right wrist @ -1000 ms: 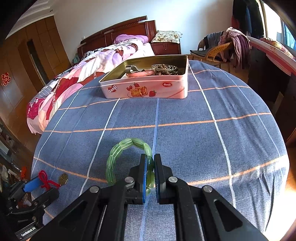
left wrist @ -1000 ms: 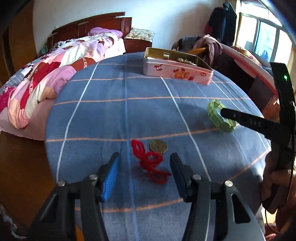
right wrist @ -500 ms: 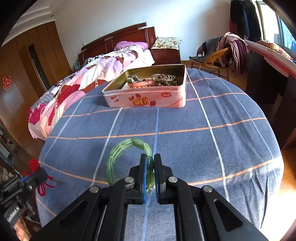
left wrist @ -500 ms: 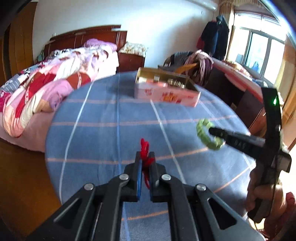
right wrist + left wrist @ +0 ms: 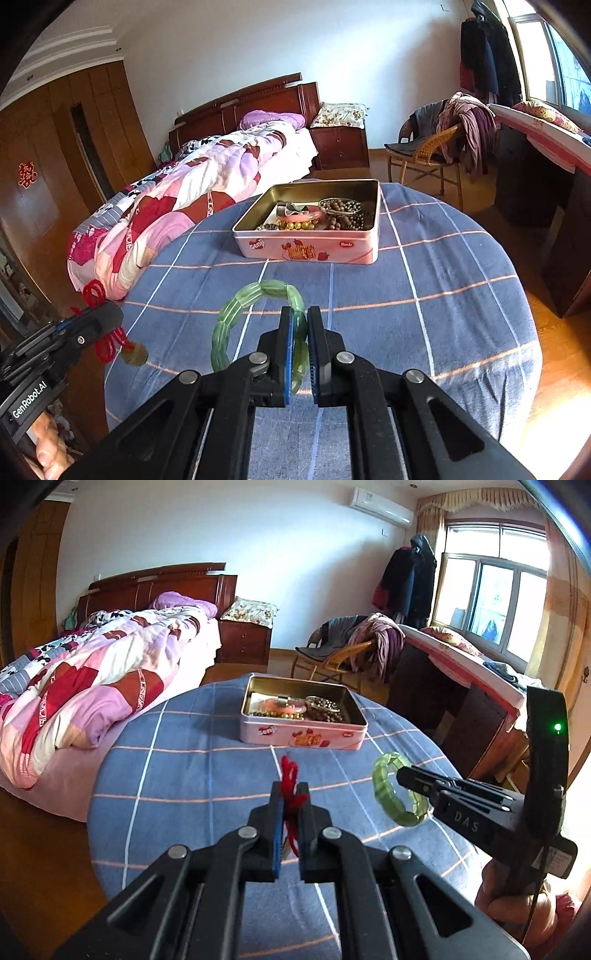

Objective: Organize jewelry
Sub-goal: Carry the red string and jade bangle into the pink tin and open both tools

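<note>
My left gripper (image 5: 290, 794) is shut on a red cord (image 5: 289, 775) and holds it above the blue checked table (image 5: 177, 775). In the right wrist view the red cord (image 5: 93, 293) hangs from the left gripper (image 5: 110, 314) with a brass coin pendant (image 5: 133, 356) below it. My right gripper (image 5: 299, 325) is shut on a green bead bracelet (image 5: 236, 310), lifted above the table. That bracelet (image 5: 391, 790) also shows at the right gripper (image 5: 402, 775) in the left wrist view. A pink open tin (image 5: 310, 251) with beads and bangles stands at the far side; it also shows in the left wrist view (image 5: 303, 734).
A bed with a patchwork quilt (image 5: 81, 686) lies left of the table. A wicker chair with clothes (image 5: 436, 155) stands behind the tin. A dark desk (image 5: 546, 177) runs along the right, close to the table's edge (image 5: 524, 332).
My left gripper closed on the red cord and lifted it with its coin off the table, toward the tin. My right gripper kept its hold on the green bracelet and rose too.
</note>
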